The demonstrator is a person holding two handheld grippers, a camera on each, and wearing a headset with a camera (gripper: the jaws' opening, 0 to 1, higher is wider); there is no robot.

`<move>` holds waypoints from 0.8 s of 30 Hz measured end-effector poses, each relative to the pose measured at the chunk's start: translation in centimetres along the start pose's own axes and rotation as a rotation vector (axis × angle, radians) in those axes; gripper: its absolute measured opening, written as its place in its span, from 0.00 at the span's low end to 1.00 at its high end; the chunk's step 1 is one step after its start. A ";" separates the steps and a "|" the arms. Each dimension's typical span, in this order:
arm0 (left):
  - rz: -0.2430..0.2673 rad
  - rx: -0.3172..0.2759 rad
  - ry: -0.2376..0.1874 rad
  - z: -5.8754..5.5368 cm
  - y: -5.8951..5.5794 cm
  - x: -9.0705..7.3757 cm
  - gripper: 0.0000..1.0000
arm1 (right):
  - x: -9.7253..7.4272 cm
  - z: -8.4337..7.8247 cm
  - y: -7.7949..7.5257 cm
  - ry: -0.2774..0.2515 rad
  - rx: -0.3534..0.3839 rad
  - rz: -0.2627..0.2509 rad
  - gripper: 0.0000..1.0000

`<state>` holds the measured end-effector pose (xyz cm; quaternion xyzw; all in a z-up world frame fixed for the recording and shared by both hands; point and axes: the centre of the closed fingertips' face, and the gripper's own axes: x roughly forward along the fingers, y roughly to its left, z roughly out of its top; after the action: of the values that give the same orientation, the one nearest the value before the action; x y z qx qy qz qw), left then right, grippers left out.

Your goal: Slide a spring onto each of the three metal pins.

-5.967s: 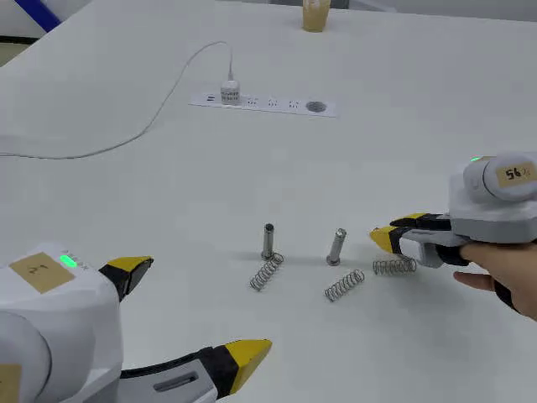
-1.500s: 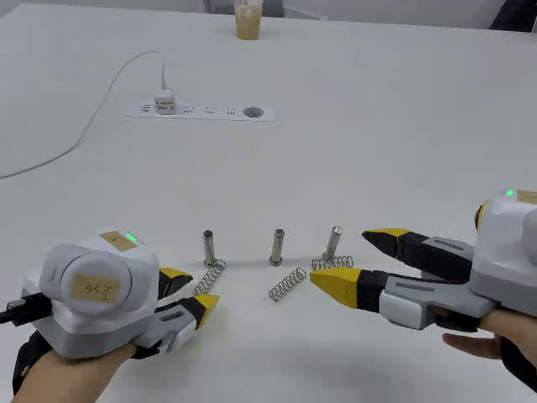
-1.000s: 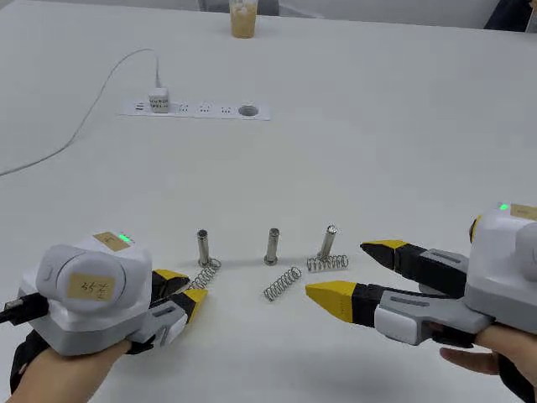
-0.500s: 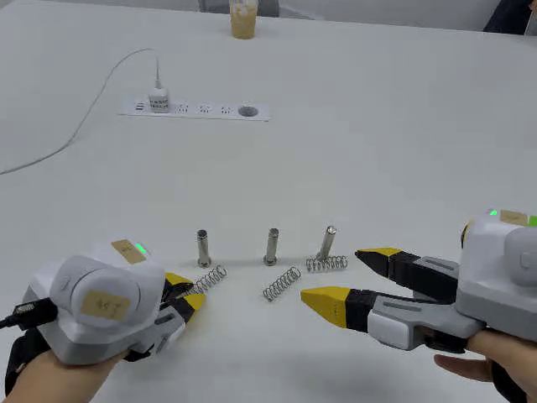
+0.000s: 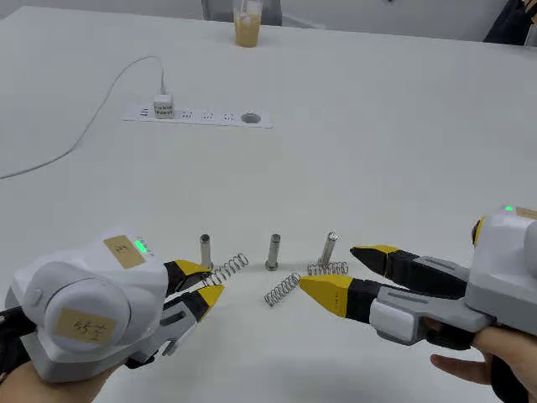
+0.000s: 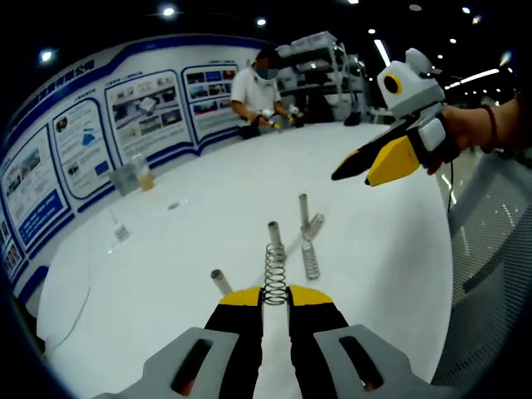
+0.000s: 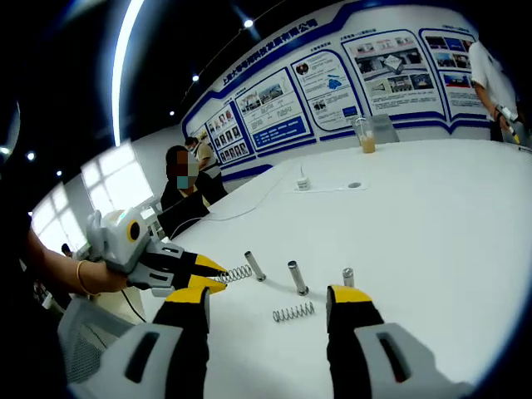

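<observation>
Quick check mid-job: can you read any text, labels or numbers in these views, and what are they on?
Nothing reads clearly.
Two tan stickers on the left gripper: handwritten marks, too blurred to read.
Wall posters: print too small to read.
Power strip: no legible marking.

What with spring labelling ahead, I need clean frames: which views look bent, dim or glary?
Head view: evenly lit and sharp, middle pin clear. Left gripper view: fisheye curves the table, room dim, ceiling spots glare, held spring crisp. Right gripper view: same curving, light strip flares.
</observation>
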<state>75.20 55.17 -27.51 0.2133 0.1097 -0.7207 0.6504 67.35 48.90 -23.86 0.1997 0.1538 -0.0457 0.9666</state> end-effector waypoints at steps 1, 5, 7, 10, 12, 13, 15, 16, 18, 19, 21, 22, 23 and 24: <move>-0.011 -0.032 -0.016 0.4 -0.2 -0.1 0.10 | 0.0 0.3 0.2 -0.014 0.021 0.011 0.57; -0.032 -0.139 -0.072 1.5 -0.3 -0.7 0.10 | 0.1 1.3 0.7 -0.057 0.096 0.039 0.53; -0.038 -0.164 -0.097 2.0 -0.4 -1.0 0.10 | 0.2 1.4 0.9 -0.058 0.096 0.044 0.51; -0.037 -0.165 -0.126 2.6 -0.6 -1.4 0.10 | 0.3 1.6 1.4 -0.067 0.124 0.067 0.48; -0.042 -0.168 -0.145 2.9 -0.8 -1.7 0.10 | 0.4 1.7 1.7 -0.073 0.140 0.078 0.46; -0.043 -0.171 -0.156 3.2 -1.0 -1.9 0.10 | 0.5 1.9 2.0 -0.078 0.148 0.090 0.45; -0.045 -0.174 -0.171 3.7 -1.3 -2.3 0.10 | 0.6 2.0 2.6 -0.086 0.163 0.112 0.43; -0.044 -0.173 -0.177 3.9 -1.4 -2.4 0.10 | 0.6 2.1 2.9 -0.091 0.166 0.122 0.42; -0.045 -0.170 -0.195 4.4 -1.7 -2.8 0.10 | 0.7 2.2 3.4 -0.094 0.173 0.145 0.40; -0.048 -0.168 -0.203 4.6 -1.9 -3.0 0.10 | 0.7 2.3 3.8 -0.097 0.183 0.163 0.39; -0.052 -0.159 -0.214 4.9 -2.3 -3.2 0.10 | 0.7 2.3 4.3 -0.099 0.198 0.190 0.36; -0.055 -0.155 -0.220 5.1 -2.5 -3.3 0.10 | 0.8 2.4 4.5 -0.100 0.199 0.201 0.35; -0.059 -0.152 -0.227 5.2 -2.6 -3.3 0.10 | 0.8 2.4 4.7 -0.101 0.198 0.211 0.34; -0.062 -0.150 -0.234 5.3 -2.8 -3.4 0.10 | 0.8 2.4 5.0 -0.100 0.199 0.222 0.32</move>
<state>71.82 56.24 -21.63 0.0749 0.0932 -0.7503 0.6502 69.53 52.47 -20.18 0.3077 0.0771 0.0365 0.9477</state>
